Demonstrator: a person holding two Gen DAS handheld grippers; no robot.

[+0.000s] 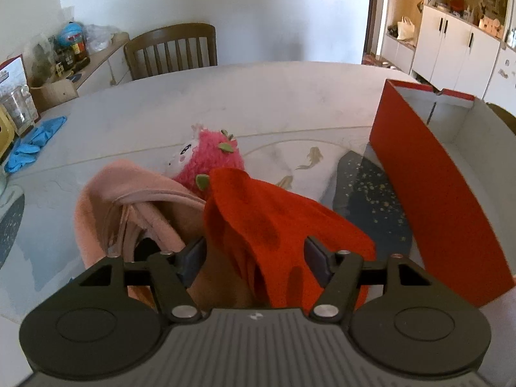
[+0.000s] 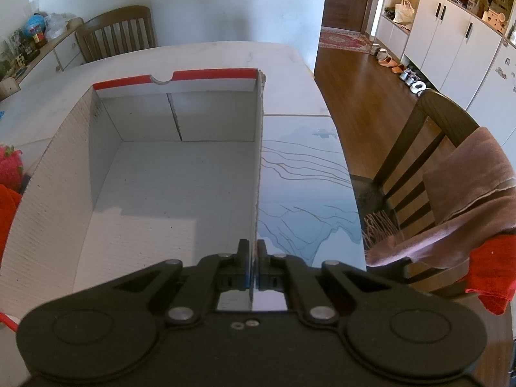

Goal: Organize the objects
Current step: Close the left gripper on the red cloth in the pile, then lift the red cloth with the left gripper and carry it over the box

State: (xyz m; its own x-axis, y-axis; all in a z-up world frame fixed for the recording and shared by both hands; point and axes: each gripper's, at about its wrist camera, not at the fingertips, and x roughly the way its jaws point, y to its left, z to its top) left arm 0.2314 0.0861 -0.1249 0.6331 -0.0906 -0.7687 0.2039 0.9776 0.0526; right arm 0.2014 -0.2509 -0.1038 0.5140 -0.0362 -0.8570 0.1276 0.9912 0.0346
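Straddling the red cloth (image 1: 283, 222) with my left gripper (image 1: 256, 254) spread wide, unclamped, I see the box (image 1: 429, 174) at 2 o'clock, long axis toward 12, its right wall pinched by my right gripper (image 2: 253, 266).

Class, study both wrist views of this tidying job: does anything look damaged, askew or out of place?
Yes. The red box has a frayed top corner on its right wall, which the right gripper pinches. On the table, a pink garment and red cloth lie crumpled against a plush toy.
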